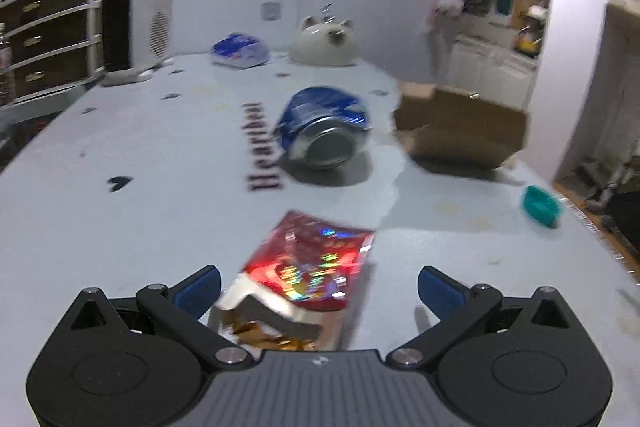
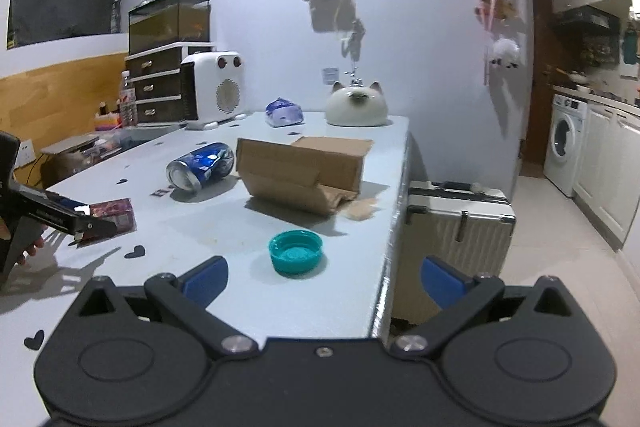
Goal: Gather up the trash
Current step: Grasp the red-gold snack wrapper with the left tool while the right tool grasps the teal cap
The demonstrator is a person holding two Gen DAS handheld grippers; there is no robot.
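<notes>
My left claw (image 1: 319, 285) is spread wide over the red foil snack wrapper (image 1: 310, 267), which lies flat on the desk (image 1: 120, 227) between its blue pads, gripped by neither. My right claw (image 2: 324, 277) gapes too, holding nothing, near the desk's right edge. The teal bottle cap (image 2: 296, 251) sits just ahead. Farther in lie the dented blue can (image 2: 201, 166) and the cardboard box (image 2: 302, 169).

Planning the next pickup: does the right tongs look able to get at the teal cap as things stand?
Probably yes. The right tongs are open, and the teal cap lies just ahead on bare table, apart from the cardboard box and with nothing between.
</notes>
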